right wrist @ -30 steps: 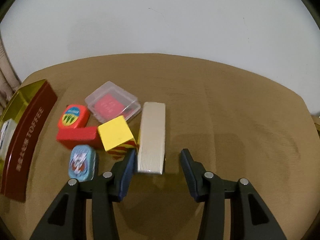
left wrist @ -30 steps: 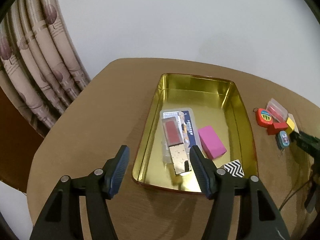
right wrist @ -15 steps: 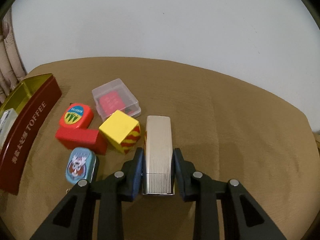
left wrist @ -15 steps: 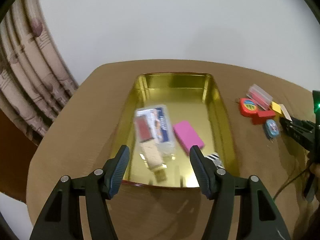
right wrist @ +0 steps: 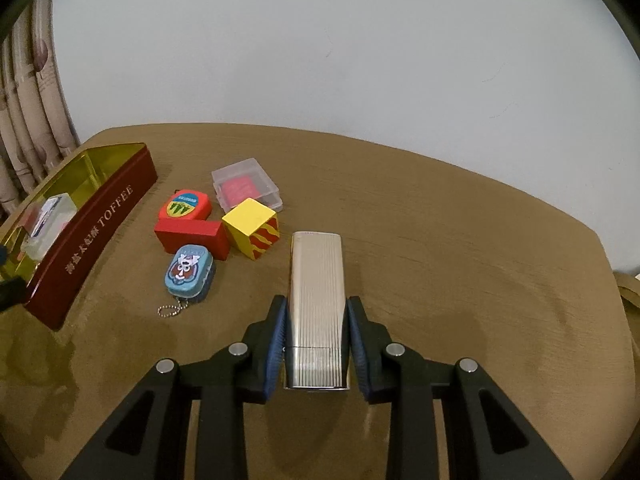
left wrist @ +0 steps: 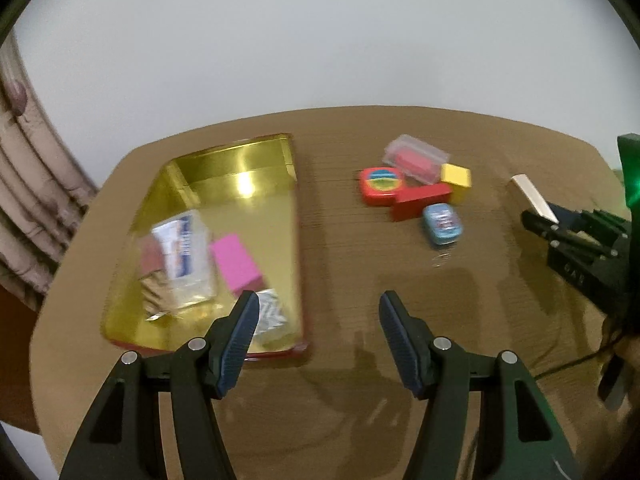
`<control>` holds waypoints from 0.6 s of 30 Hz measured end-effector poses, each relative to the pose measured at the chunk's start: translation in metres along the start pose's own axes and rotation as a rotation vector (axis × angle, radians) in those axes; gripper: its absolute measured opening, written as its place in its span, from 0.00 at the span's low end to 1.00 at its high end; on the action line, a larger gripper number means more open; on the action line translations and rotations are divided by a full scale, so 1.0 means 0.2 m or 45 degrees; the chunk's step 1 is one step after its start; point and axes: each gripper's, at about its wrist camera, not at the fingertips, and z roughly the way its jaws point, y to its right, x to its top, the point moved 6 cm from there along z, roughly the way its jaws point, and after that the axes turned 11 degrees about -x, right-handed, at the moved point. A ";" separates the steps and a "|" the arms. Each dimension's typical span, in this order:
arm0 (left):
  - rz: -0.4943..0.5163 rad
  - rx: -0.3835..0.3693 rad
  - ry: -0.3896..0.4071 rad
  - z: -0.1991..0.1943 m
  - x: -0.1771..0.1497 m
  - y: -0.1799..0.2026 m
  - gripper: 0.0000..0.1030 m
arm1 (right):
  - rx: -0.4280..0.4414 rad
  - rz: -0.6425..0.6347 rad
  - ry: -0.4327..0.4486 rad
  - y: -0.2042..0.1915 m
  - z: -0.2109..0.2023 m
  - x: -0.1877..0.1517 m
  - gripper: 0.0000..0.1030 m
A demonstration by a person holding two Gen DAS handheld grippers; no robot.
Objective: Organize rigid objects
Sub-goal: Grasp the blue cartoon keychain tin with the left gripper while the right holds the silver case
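Brown table [right wrist: 460, 240] held a tin [right wrist: 100, 220] at left; right gripper [right wrist: 316, 340] clamped a silver case [right wrist: 316, 288], left gripper [left wrist: 316, 340] gaped empty.

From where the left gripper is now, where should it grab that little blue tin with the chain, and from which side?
Grip the blue tin across its two long sides, coming straight down from above with the left gripper, probably. It lies flat, lid up; its short near end trails the bead chain, and the red block crowds its far end, so the long flanks look freest.
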 end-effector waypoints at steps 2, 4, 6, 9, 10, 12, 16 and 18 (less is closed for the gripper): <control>-0.015 -0.027 0.001 0.02 0.01 0.04 0.58 | 0.004 -0.001 0.002 0.00 -0.02 0.00 0.29; -0.028 -0.062 -0.004 0.05 0.03 0.09 0.58 | 0.008 -0.001 0.006 0.02 -0.05 -0.01 0.29; -0.028 -0.059 -0.006 0.08 0.05 0.13 0.58 | 0.008 -0.003 0.012 0.02 -0.05 0.00 0.29; -0.030 -0.062 -0.004 0.11 0.07 0.17 0.58 | 0.017 0.008 0.020 0.04 -0.07 0.00 0.29; -0.036 -0.066 -0.004 0.12 0.08 0.18 0.58 | 0.016 0.011 0.023 0.05 -0.07 0.00 0.29; -0.055 -0.071 -0.007 0.15 0.09 0.19 0.58 | 0.020 0.011 0.027 0.06 -0.09 0.00 0.29; -0.089 -0.083 -0.022 0.21 0.12 0.22 0.58 | 0.040 0.026 0.030 0.08 -0.11 0.00 0.29; -0.110 -0.098 -0.031 0.26 0.13 0.23 0.58 | 0.055 0.042 0.030 0.10 -0.13 -0.01 0.29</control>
